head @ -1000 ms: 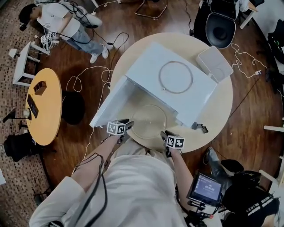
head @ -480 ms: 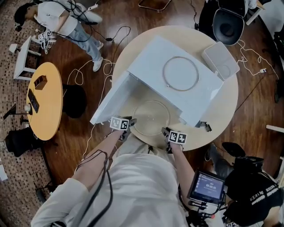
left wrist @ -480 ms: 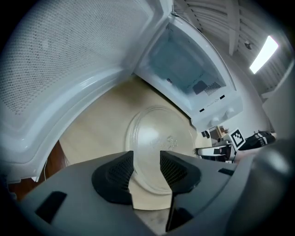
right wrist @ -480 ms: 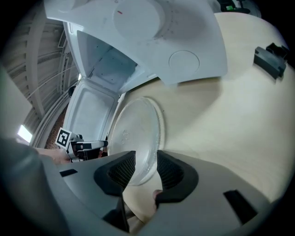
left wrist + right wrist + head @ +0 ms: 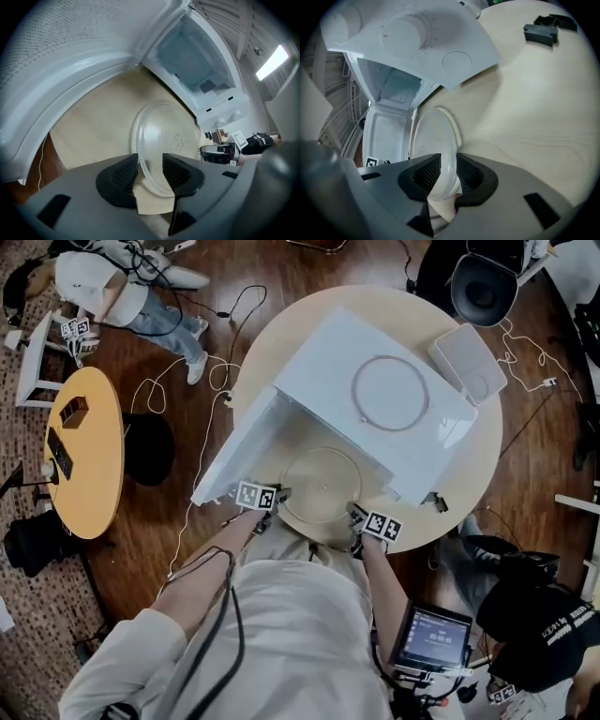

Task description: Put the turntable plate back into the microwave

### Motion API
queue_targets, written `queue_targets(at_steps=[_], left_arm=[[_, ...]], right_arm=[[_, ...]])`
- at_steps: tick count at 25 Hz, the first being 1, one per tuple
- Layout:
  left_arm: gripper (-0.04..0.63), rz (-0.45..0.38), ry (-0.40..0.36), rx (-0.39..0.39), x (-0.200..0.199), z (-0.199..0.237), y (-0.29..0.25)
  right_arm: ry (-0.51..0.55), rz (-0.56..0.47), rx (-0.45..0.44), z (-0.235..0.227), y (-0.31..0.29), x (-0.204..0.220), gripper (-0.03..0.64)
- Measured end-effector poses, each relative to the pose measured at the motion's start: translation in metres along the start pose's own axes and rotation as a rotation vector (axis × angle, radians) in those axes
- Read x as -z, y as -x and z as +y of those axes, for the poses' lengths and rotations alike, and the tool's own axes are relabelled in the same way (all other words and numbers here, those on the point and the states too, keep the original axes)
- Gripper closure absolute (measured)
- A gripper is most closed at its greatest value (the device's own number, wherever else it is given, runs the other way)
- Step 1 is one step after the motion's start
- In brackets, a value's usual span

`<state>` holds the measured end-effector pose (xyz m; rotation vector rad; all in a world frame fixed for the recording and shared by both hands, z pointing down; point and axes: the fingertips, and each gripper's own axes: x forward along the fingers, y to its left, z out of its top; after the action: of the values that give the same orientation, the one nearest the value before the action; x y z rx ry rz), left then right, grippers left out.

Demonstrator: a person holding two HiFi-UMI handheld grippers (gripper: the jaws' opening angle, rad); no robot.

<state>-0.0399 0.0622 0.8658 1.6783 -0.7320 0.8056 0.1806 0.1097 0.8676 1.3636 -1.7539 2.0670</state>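
My right gripper (image 5: 444, 171) has just been squeezing shut and now pinches the rim of the glass turntable plate (image 5: 321, 486). My left gripper (image 5: 150, 168) has the rim between its jaws, but they stand apart. The plate lies on the pale wooden table (image 5: 469, 474), in front of the open microwave (image 5: 319, 362). I think it can be lifted soon. It is round, clear and smooth.

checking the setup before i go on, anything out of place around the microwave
Yes: a ring lies on top of the microwave rather than inside, and the glass plate sits on the table outside it.
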Motion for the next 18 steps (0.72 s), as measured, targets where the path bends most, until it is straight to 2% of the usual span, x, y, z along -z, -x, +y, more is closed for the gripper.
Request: queue_targets(at_steps=[3,5,8,11,14,18], left_arm=[[0.428,-0.021,0.062,0.034,-0.003,0.002,0.0],[0.43,-0.036,0.125,0.058,-0.005,0.002,0.0],[0.431,-0.068,0.284,0.113,-0.006,0.008,0.001],[0.497,-0.053,0.405,0.158,-0.002,0.016,0.002],[0.537,-0.005,0.388,0.161,0.002,0.013,0.0],[0.545,-0.006,0.37,0.192,0.001,0.005,0.0]], right_arm=[[-0.066,-0.033,-0.001,-0.001,0.0,-0.004,0.505],[-0.1,-0.051,0.012,-0.005,0.0,-0.006,0.529],[-0.132,-0.076,0.025,-0.007,0.0,-0.003,0.561],[-0.142,-0.098,0.028,-0.004,0.0,-0.001,0.561],[-0.152,-0.119,0.026,-0.003,0.001,-0.001,0.566],[-0.19,-0.147,0.027,-0.01,0.006,-0.003,0.571]])
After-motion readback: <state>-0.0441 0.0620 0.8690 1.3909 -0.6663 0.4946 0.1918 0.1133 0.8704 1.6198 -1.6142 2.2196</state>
